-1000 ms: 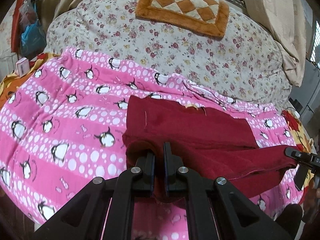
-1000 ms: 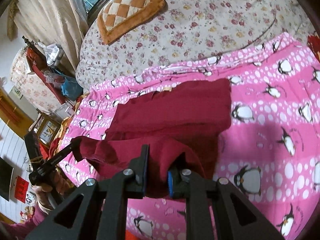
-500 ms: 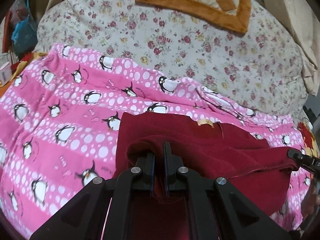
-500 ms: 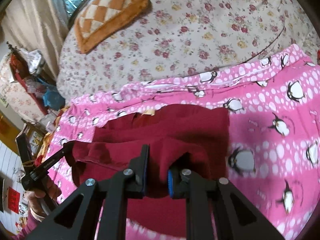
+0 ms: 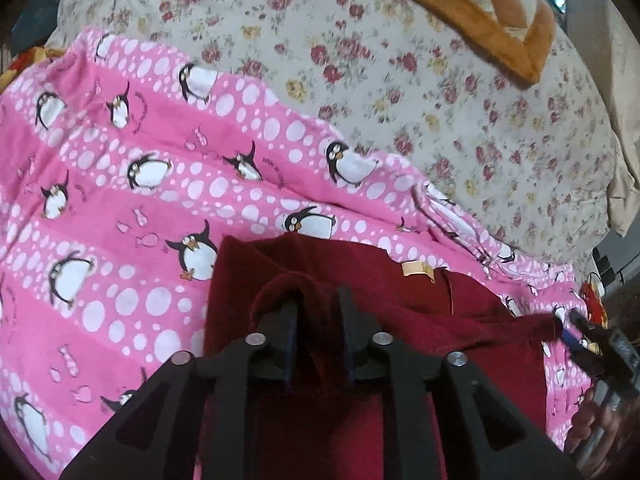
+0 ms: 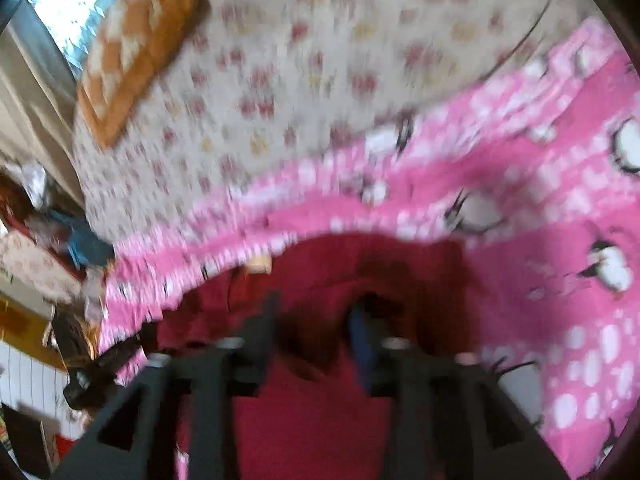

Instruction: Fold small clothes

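Observation:
A dark red garment with a tan label lies folded over on the pink penguin blanket. My left gripper is low over its left end. Its jaws stand apart, with a fold of red cloth looped over the left finger and hanging loose between them. In the blurred right wrist view my right gripper is over the garment at its right end. Its jaws are opening, and the red cloth lies below and between them with no pad pressing on it. The right gripper also shows in the left wrist view, at the garment's far corner.
Beyond the blanket lies a floral bedspread with an orange checked cushion on it. A hand holds the right gripper at the edge. Cluttered furniture stands to the left of the bed.
Both grippers carried the garment's near edge forward and down onto its far edge by the label. Both pairs of jaws, pinched on the cloth before, now stand apart.

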`<move>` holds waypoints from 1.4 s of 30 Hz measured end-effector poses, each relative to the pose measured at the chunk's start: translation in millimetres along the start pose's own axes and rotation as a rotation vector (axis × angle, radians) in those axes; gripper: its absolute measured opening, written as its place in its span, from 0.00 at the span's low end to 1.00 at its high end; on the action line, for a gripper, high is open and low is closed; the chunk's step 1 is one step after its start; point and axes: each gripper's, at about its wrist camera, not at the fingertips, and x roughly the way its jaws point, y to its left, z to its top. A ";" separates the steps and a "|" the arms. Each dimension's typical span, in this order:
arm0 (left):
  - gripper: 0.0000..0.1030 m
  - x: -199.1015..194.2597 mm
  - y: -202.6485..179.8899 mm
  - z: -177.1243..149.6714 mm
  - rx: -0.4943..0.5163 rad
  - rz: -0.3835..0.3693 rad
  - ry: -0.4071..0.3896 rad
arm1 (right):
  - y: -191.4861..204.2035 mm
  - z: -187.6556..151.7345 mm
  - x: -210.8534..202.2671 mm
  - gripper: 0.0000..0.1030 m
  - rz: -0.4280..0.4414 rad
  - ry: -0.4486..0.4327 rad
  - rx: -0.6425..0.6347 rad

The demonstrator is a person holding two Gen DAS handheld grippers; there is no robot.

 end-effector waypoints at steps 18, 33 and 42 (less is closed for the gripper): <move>0.19 8.6 10.9 13.5 -0.024 -0.121 0.022 | 0.5 0.7 101.5 0.64 -0.295 0.103 -0.162; 0.33 -48.8 17.8 -22.0 0.029 0.019 0.047 | 7.4 -44.8 10.1 0.65 -0.208 0.100 -0.173; 0.26 -49.9 24.7 -92.8 0.023 -0.028 0.159 | -9.6 -91.8 -32.6 0.65 -0.177 0.143 -0.182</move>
